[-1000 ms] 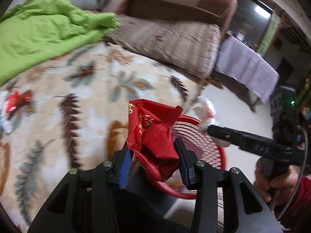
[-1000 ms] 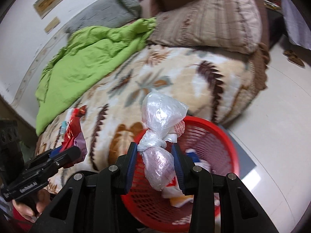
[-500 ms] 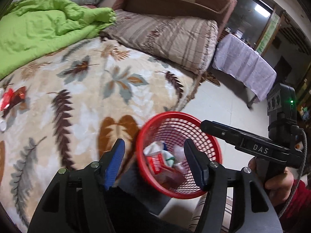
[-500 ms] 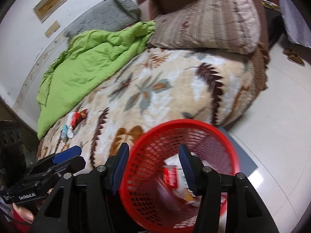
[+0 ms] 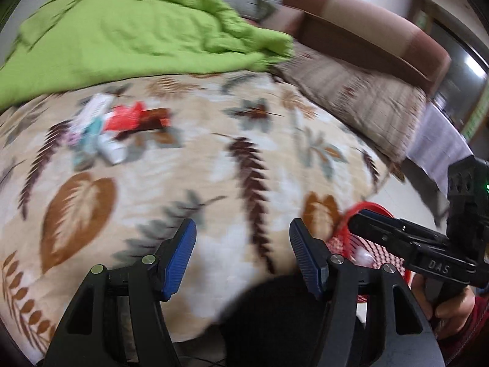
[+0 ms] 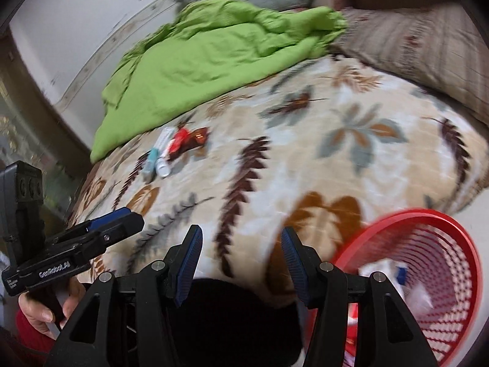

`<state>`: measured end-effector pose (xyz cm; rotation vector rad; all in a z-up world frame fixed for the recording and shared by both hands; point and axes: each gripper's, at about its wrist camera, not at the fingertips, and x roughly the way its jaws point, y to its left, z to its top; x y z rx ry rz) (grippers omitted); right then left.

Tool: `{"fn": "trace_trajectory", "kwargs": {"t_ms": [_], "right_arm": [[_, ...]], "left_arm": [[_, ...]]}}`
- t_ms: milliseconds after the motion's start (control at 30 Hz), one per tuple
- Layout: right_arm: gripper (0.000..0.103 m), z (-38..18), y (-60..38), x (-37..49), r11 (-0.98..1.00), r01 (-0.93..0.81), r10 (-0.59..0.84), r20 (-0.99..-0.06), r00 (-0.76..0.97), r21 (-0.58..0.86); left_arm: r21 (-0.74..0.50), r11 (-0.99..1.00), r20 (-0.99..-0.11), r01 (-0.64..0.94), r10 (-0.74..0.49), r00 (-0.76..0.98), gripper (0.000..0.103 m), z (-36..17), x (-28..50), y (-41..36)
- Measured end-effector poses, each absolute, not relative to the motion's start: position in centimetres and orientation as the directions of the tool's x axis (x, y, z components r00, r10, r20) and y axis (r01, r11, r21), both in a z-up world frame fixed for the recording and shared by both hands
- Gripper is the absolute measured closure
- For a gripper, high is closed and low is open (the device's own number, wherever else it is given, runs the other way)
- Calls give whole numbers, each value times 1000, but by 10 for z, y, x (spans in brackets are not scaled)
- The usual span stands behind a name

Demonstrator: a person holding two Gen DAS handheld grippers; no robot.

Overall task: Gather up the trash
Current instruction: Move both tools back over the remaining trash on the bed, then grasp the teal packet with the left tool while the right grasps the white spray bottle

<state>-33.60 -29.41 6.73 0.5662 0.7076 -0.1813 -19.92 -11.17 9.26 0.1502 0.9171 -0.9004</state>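
Observation:
A small heap of trash lies on the leaf-patterned blanket: a red wrapper [image 5: 128,117] [image 6: 180,137], a white tube [image 5: 91,110] [image 6: 163,139], a teal packet [image 6: 151,160] and a small white bottle [image 5: 111,150] [image 6: 162,168]. My left gripper [image 5: 241,229] hovers open over the blanket, well short of the heap, with nothing between its blue pads. My right gripper [image 6: 241,232] is open and empty too, left of the red mesh basket [image 6: 412,214] [image 5: 366,211], which holds trash. Both views are motion-blurred.
A crumpled green quilt [image 5: 128,36] covers the far side of the bed behind the heap. A brown striped pillow [image 5: 360,91] and a padded headboard [image 5: 382,39] lie at the right. The basket stands on the floor beside the bed's edge.
The left gripper let go of a red packet and the right a knotted plastic bag; both landed in the basket. Both grippers then swung left over the bed, toward the heap.

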Motion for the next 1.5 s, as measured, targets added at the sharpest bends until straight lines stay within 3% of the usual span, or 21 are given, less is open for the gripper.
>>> {"fn": "trace_trajectory", "kwargs": {"t_ms": [400,800,900,933,1067,1300,1500], "right_arm": [[45,64,-250,-247,869,233,131,-658,742,436],[45,49,-239,-230,864,193,187,-652,735,465],[45,48,-242,-230,855,188,201,-644,738,483],[45,47,-242,-230,854,186,205,-642,739,486],[45,47,-241,-228,853,174,219,-639,738,493],[45,54,-229,-194,886,106,254,-665,703,451],[45,55,-220,-125,932,26,245,-682,689,361]], "left_arm": [[-239,830,-760,505,-483,435,41,81,-87,-46],[-367,875,-822,315,-464,330,41,33,40,-63],[-387,876,-829,286,-467,308,42,19,51,-68],[-391,876,-829,282,-468,307,50,18,52,-69],[-400,867,-813,297,-485,321,64,22,46,-61],[-399,872,-796,284,-483,364,64,41,6,-25],[-298,927,-787,228,-373,492,64,49,-13,8]]}}
